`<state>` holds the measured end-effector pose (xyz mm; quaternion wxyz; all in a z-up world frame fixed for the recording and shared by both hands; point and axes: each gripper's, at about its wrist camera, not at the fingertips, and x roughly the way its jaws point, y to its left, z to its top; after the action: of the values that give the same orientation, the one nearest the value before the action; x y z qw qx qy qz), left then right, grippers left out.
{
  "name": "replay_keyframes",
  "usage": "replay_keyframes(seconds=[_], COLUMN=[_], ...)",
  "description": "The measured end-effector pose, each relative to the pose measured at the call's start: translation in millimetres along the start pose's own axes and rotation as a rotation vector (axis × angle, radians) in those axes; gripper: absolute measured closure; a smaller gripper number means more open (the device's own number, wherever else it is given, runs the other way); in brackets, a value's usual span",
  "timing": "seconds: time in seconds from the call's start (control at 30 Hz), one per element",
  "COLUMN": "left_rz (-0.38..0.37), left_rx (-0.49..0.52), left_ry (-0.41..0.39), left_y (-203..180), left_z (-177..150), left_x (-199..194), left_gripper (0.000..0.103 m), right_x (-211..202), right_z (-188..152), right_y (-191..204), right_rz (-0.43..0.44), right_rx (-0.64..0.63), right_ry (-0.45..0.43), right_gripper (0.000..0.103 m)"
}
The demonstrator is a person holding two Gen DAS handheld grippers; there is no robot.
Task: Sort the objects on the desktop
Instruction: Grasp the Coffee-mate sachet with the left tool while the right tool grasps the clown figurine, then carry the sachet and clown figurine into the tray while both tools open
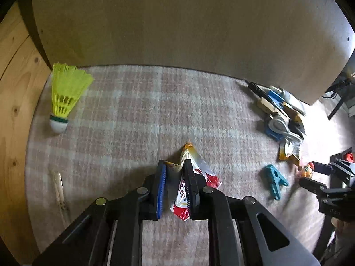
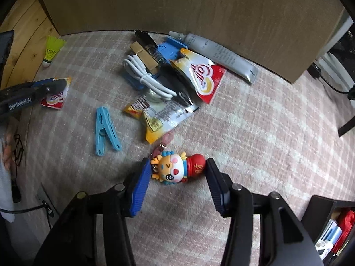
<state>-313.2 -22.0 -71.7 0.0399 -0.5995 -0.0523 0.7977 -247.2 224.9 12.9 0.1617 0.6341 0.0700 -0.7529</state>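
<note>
**2 grippers, 2 picks under way on the checked cloth**

We held 2 grippers pointing steeply down over a pink checked cloth [image 1: 137,102].

In the left wrist view, the left gripper [image 1: 176,186] had its jaws nearly closed on a red and white coffee sachet [image 1: 197,173], which was creased and pinched between the blue pads. The sachet's free end fanned out toward 1 o'clock, resting on the cloth. A yellow shuttlecock [image 1: 65,95] lay well apart at 10 o'clock.

In the right wrist view, the right gripper [image 2: 176,177] stood open around a small cartoon keychain figure [image 2: 177,168]. The left pad sat just beside the figure's head; the right pad was a little apart from its red end. Neither pad pressed on it yet.

At 11 o'clock of the figure lay a blue clothespin [image 2: 104,130], and at 12 o'clock a pile: a white cable [image 2: 146,77], 2 more sachets, a pen and a grey tube [image 2: 221,55].

We judged the good way on was to close the right jaws squarely on the figure's ends, keeping its ring and strap clear, and to lift the sachet gently, since thin foil could slip.
</note>
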Motion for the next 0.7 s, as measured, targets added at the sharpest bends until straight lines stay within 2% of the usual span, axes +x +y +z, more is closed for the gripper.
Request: replay_keyframes(seconds=[0.27,0.43,0.57,0.7], left_rz=[-0.051,-0.06,-0.076,-0.128], left_rx=[-0.015,0.031,0.089,0.154], left_ry=[0.003,-0.022,-0.047,-0.067], left_y=[7,-8,-41,-106], left_z=[-12,-18,-30,-48], left_x=[1,-12,-31,-53], left_gripper=[0.09,0.09,0.09,0.09], right_x=[-17,-42,-68,-92], right_z=[-14,-25,-40,-64], right_y=[-26,-40,-58,-80], right_rz=[0.036,0.049,0.056,0.053], right_rx=[0.062,0.074,0.095,0.132], right_ry=[-0.026,-0.06,-0.095,-0.119], right_gripper=[0.055,0.055,0.055,0.055])
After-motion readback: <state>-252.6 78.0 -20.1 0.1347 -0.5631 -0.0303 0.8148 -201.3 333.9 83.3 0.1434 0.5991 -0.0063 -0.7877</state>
